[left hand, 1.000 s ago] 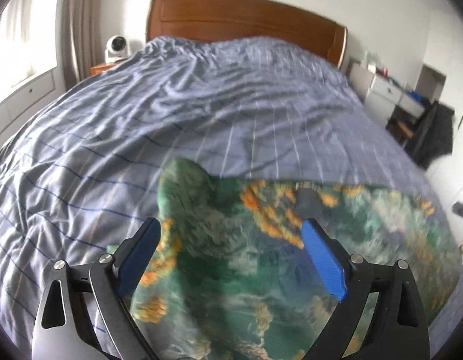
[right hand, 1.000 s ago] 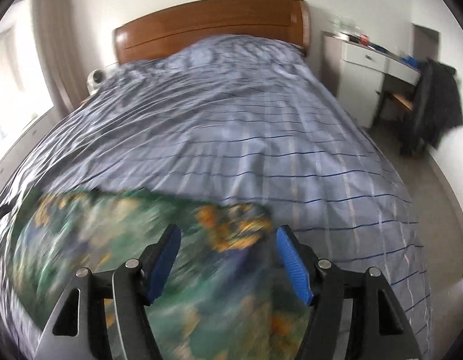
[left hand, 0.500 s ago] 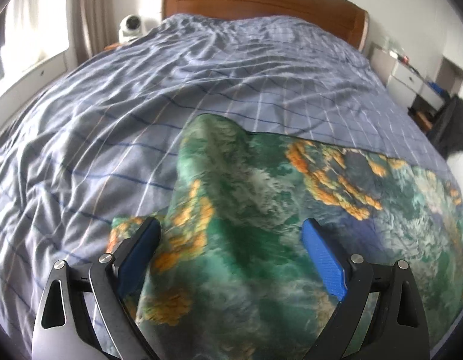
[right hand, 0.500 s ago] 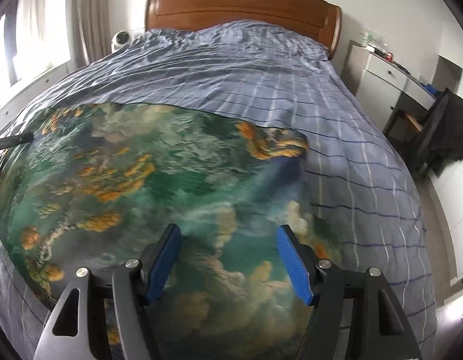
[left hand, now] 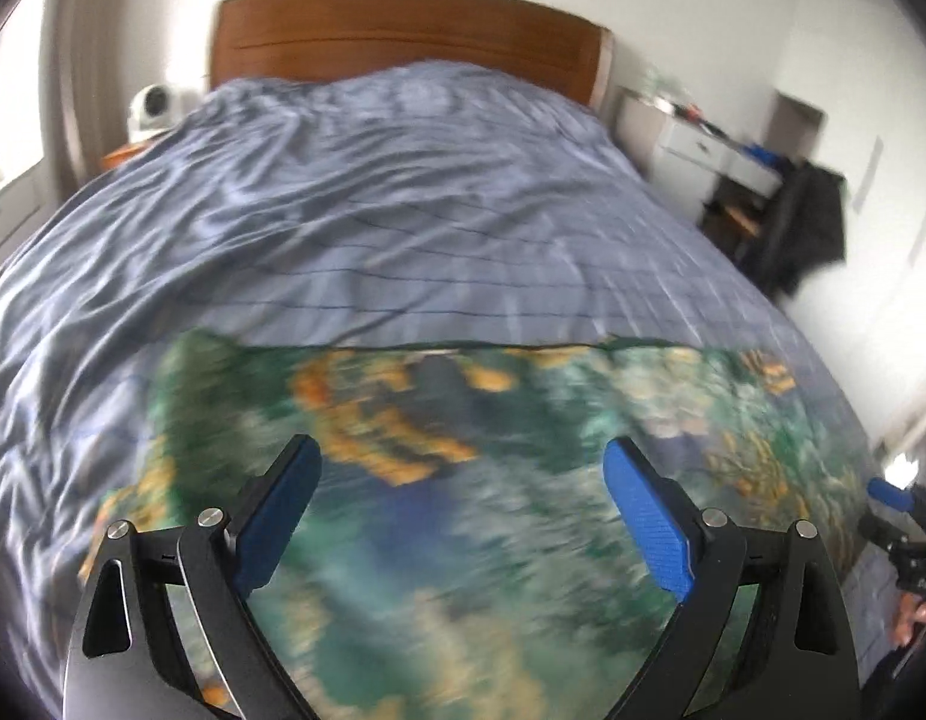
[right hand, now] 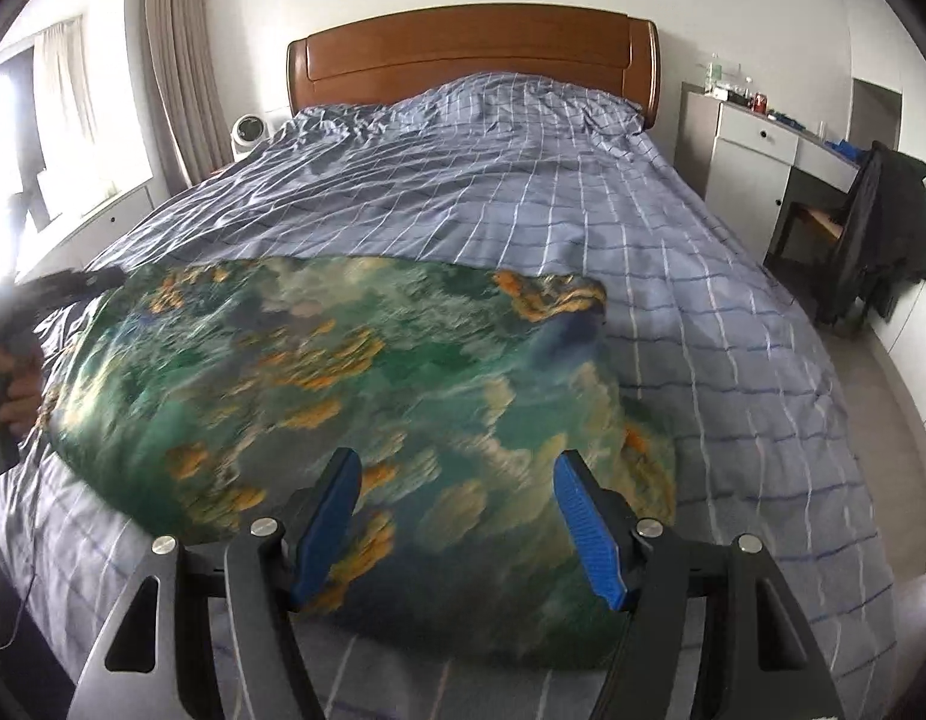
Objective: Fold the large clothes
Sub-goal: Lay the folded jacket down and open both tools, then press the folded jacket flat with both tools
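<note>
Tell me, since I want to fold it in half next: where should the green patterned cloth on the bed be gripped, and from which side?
Probably at the two far corners of the green cloth, along its straight far edge. It lies spread flat on the blue bedcover, so pinch the thin hem from the outer sides, right tool at the far right corner, then draw it toward the near edge.

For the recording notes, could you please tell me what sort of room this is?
A bedroom in a home, it seems. A large bed under a blue checked cover fills the view, with a wooden headboard against the wall, curtains by the window and a white cabinet beside it.
</note>
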`<state>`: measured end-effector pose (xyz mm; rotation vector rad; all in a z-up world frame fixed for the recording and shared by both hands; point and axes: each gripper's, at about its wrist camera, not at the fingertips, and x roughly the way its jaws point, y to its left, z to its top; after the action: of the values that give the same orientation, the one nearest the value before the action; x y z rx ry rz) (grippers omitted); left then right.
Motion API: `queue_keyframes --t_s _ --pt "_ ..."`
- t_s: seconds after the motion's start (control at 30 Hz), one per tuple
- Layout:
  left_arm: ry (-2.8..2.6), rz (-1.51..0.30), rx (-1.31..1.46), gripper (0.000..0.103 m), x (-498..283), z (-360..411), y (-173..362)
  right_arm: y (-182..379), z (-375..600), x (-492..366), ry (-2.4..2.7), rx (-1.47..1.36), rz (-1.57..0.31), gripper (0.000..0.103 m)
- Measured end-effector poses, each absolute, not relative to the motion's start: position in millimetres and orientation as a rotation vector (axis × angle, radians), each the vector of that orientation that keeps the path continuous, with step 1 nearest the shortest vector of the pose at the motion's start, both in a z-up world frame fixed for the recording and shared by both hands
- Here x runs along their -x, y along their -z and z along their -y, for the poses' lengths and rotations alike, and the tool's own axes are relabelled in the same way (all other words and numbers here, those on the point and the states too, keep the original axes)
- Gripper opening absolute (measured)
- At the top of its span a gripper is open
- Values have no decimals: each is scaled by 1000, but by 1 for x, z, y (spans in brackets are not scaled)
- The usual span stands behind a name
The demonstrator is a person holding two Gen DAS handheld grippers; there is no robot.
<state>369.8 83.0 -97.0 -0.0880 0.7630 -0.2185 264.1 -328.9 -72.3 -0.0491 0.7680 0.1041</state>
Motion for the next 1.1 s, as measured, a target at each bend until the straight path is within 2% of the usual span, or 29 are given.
queue_keyframes --t_s 0.33,0.8,1.1 --pt "228 -918 -80 96 -404 -31 131 77 322 -234 -145 -35 -772 68" --pt "271 -860 -221 96 -318 -14 142 86 344 -205 -103 -131 -775 68" --pt "292 -842 -206 96 -279 -15 139 95 373 -198 -27 -232 -796 68"
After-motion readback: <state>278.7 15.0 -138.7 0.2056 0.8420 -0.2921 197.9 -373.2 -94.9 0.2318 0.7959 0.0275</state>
